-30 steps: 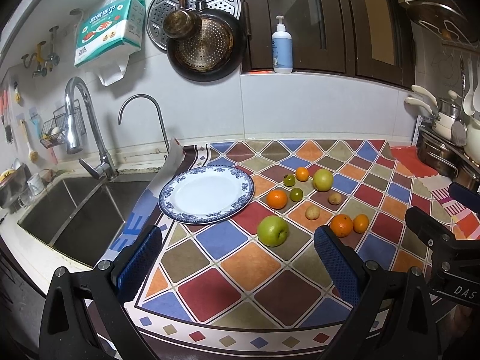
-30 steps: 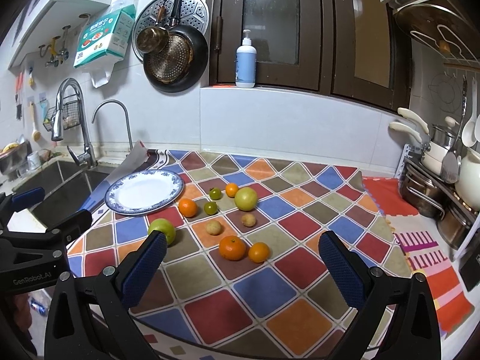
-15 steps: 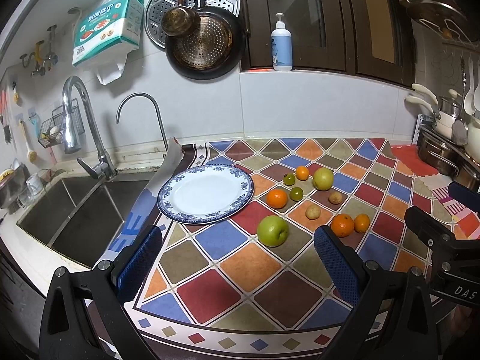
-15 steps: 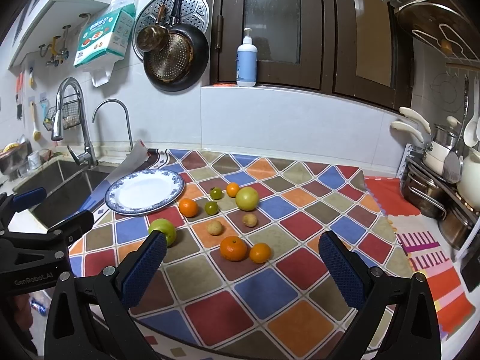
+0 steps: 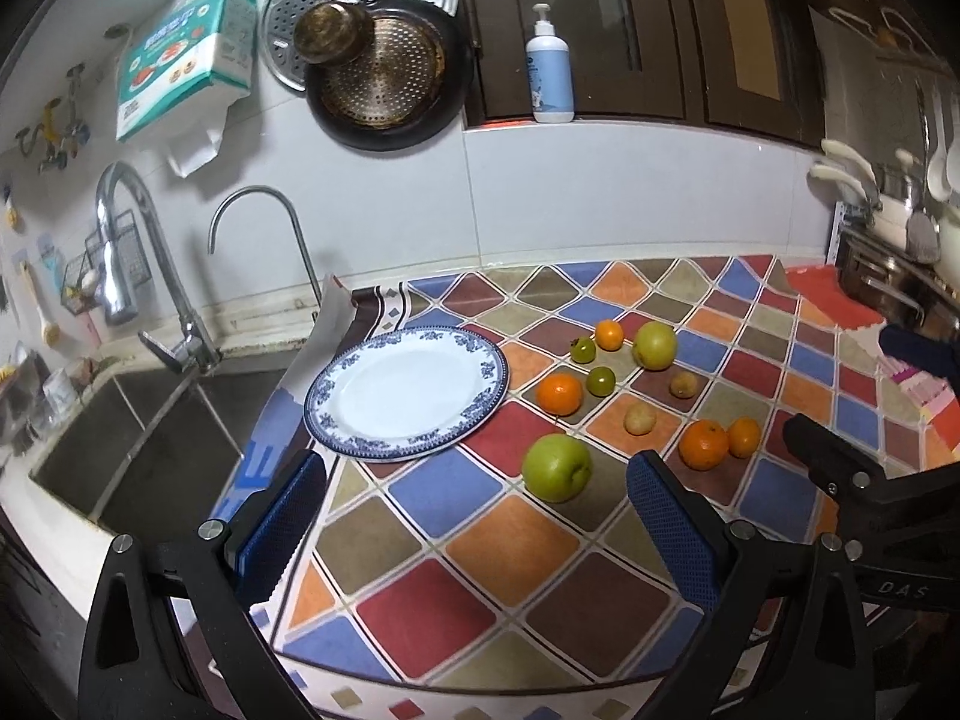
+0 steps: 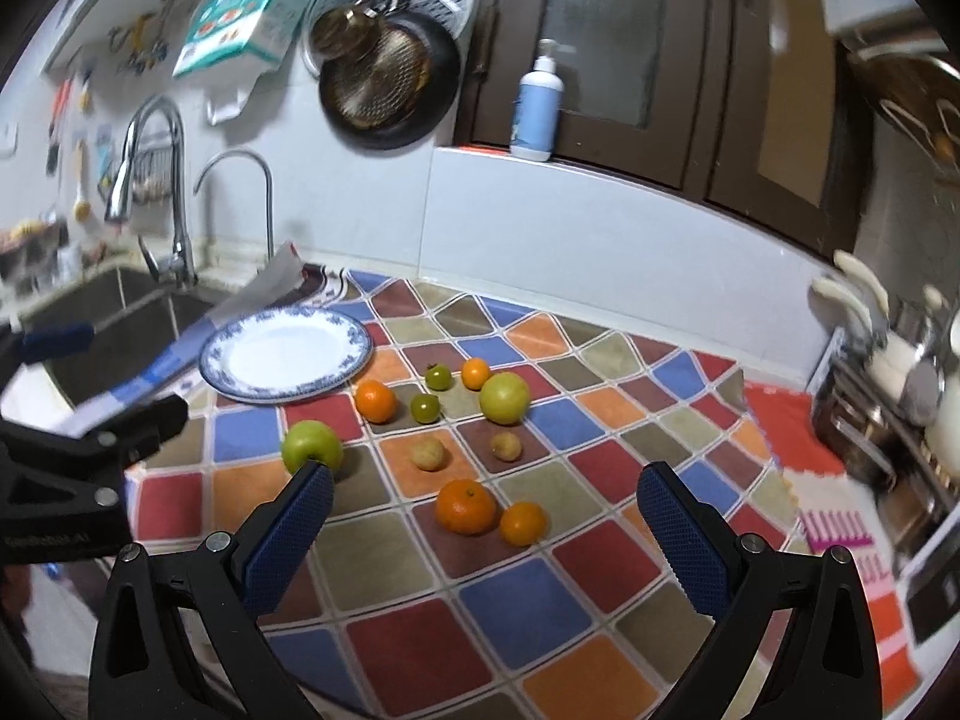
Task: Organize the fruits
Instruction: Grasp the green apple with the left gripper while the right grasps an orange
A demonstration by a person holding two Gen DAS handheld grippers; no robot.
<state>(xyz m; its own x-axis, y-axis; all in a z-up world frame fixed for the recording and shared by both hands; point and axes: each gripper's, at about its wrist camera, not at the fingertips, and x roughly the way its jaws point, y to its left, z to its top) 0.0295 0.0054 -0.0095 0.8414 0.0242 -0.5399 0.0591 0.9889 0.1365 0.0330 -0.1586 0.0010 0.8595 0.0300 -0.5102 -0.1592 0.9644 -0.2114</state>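
Observation:
A blue-rimmed white plate (image 5: 408, 390) (image 6: 287, 355) lies bare on the chequered mat, left of the loose fruit. A green apple (image 5: 556, 467) (image 6: 312, 446) is the nearest fruit. Behind it lie oranges (image 5: 559, 393) (image 6: 466, 506), a yellow-green apple (image 5: 654, 345) (image 6: 504, 398), small green tomatoes (image 5: 600, 381) (image 6: 425, 408) and small tan fruits (image 5: 639, 419) (image 6: 428, 454). My left gripper (image 5: 477, 531) is open above the mat's front, short of the green apple. My right gripper (image 6: 480, 540) is open, its span framing two oranges just ahead.
A steel sink (image 5: 126, 444) with two taps (image 5: 129, 252) lies left of the mat. Pots (image 5: 888, 288) stand at the right edge. Pans (image 5: 384, 72) hang on the wall and a pump bottle (image 5: 549, 72) stands on the ledge behind.
My right gripper has swung forward and leftward toward the fruit, tilting and blurring its view. The left gripper has held almost still. No fruit has moved.

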